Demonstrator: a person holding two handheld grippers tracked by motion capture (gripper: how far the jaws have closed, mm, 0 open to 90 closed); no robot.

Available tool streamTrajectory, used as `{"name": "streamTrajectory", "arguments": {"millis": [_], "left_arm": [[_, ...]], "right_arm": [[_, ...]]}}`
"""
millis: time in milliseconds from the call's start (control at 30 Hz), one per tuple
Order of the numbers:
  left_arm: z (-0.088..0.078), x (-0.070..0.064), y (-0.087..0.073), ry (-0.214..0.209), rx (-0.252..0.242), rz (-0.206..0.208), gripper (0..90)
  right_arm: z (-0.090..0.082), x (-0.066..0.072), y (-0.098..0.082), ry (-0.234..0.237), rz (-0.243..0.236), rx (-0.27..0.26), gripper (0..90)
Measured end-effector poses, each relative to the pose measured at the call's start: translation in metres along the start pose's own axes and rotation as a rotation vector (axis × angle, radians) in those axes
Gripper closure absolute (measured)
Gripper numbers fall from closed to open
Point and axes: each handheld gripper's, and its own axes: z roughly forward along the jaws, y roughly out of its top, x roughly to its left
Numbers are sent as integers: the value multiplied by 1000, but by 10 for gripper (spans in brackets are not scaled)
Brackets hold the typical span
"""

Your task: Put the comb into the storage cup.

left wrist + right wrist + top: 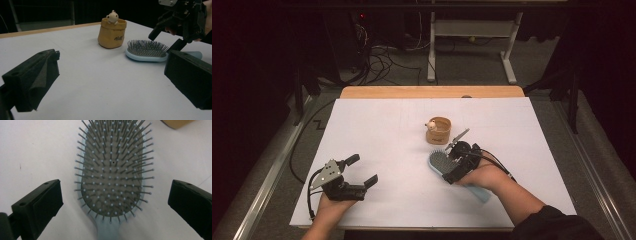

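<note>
While nothing is gripped: both tongs are held wide.
Right tongs (454, 162): lowered astride the hairbrush (442, 163), right of centre.
Left tongs (362, 170): kept near left on the counter (377, 130).
Pouch (438, 131): placed just beyond the hairbrush.

The white tabletop (402, 150) is evenly and brightly lit from above, while the room around it falls off into near black. Shadows are soft and short, lying close under the hairbrush (441, 163) and the claws. All pictures are slightly soft and grainy. In the left gripper view the near jaws are blurred and the tan pot (112, 32) is fairly sharp. In the right gripper view the hairbrush bristles (112, 167) are crisp, with a pale washed glare on the tabletop.
</note>
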Motion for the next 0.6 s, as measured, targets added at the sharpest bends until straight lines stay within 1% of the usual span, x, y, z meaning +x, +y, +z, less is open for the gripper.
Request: {"name": "streamTrajectory", "arguments": {"millis": [167,433,600], "left_arm": [[0,0,0,3,-1,0,7],[0,0,0,2,-1,1,7],[0,0,0,2,-1,1,7]], "right_arm": [[4,0,7,1,-5,3,3],[13,1,17,3,-22,25,3],[19,1,23,-4,-33,42,3]]}}
